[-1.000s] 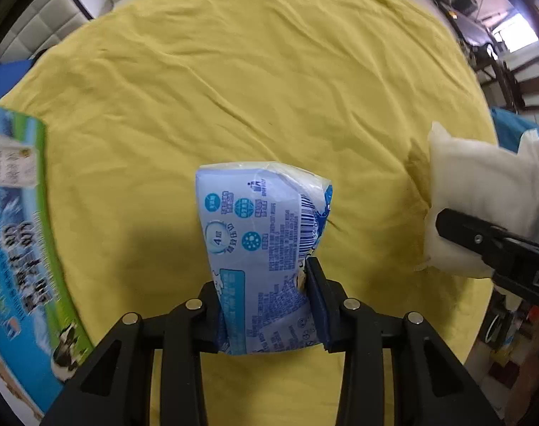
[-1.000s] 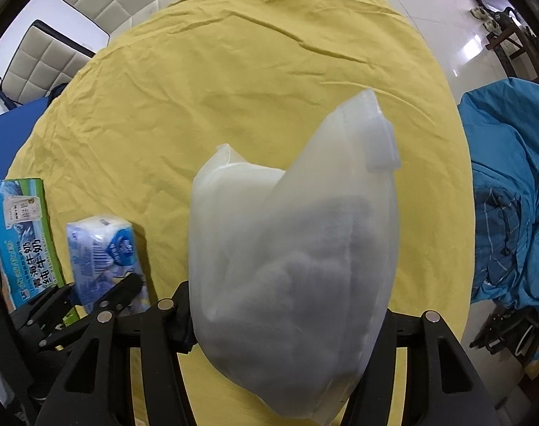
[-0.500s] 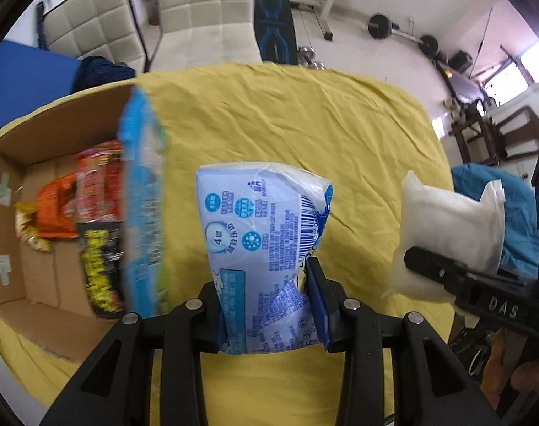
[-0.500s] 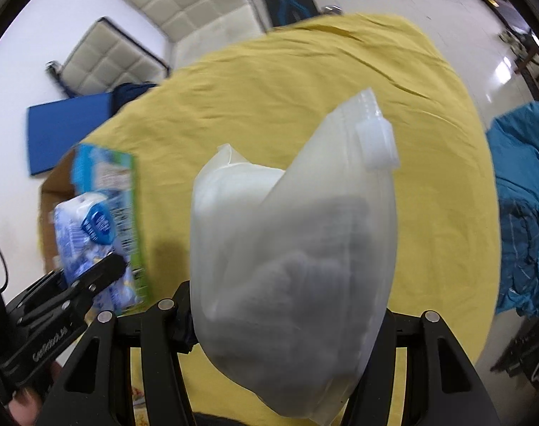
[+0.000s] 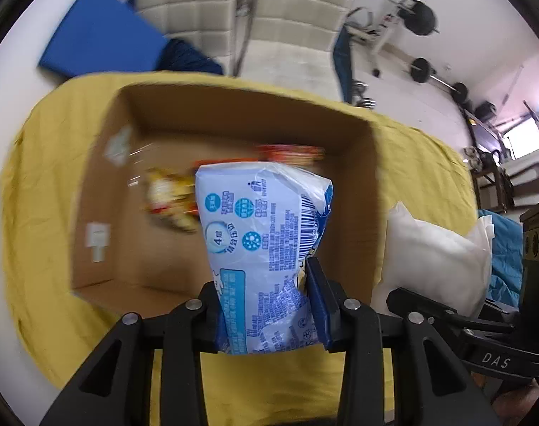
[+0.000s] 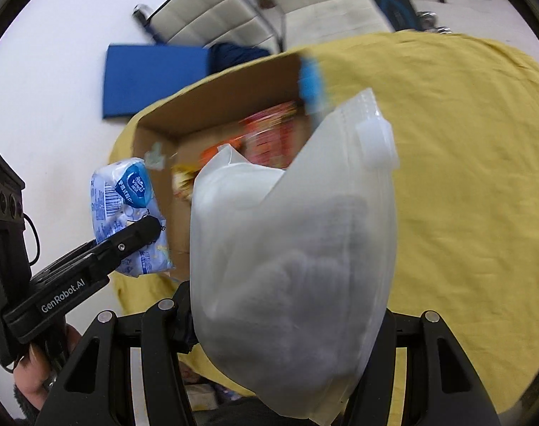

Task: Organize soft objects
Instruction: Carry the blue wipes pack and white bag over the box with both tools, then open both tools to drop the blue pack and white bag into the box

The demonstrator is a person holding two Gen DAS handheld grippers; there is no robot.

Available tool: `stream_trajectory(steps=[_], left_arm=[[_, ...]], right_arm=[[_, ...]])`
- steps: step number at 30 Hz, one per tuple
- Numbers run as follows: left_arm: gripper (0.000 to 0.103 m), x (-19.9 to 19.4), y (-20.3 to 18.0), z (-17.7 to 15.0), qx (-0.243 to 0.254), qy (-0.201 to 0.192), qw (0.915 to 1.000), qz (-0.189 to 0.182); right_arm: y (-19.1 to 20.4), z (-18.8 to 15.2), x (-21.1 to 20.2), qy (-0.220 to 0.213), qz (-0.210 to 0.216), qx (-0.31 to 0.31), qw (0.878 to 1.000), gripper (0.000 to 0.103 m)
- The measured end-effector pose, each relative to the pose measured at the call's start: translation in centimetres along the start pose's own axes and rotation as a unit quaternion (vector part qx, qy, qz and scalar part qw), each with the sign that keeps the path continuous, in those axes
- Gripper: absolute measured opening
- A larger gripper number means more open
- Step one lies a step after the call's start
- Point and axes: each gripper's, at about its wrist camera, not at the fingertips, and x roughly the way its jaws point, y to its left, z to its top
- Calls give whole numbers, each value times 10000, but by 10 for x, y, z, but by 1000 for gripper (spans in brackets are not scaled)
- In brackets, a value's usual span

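The left gripper (image 5: 265, 314) has its fingers clamped on a blue-and-white tissue pack (image 5: 262, 248), held above an open cardboard box (image 5: 372, 213) on the yellow-covered bench (image 5: 422, 163). Blurred snack packets (image 5: 170, 198) lie inside the box. The right gripper (image 6: 287, 333) pinches a translucent zip bag (image 6: 294, 248) beside the box.

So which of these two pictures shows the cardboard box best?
The left wrist view: the cardboard box shows all four walls and its floor with blurred snack packets. In the right wrist view the frosted bag held in the right claw hides most of it.
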Motion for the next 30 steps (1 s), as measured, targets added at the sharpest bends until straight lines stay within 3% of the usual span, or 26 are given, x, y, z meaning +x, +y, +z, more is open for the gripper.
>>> stream_trajectory(steps=[7, 11, 24, 27, 29, 30], left_arm=[[35, 15, 106, 10, -324, 438, 9983, 186], [35, 44, 139, 16, -446, 847, 9954, 79], [41, 118, 157, 32, -254, 1987, 9797, -129], [43, 125, 158, 35, -327, 2121, 9765, -203], [46, 128, 156, 35, -332, 2232, 9739, -229], [49, 129, 156, 34, -333, 2268, 9731, -239]], right_arm=[[60, 8, 89, 460, 179, -7, 9988, 60], [76, 10, 139, 1007, 279, 34, 9945, 60], [87, 40, 225, 2151, 517, 437, 9742, 65], [87, 46, 237, 2311, 503, 558, 9700, 70], [88, 50, 244, 2361, 456, 614, 9687, 85], [85, 49, 243, 2379, 413, 626, 9684, 87]])
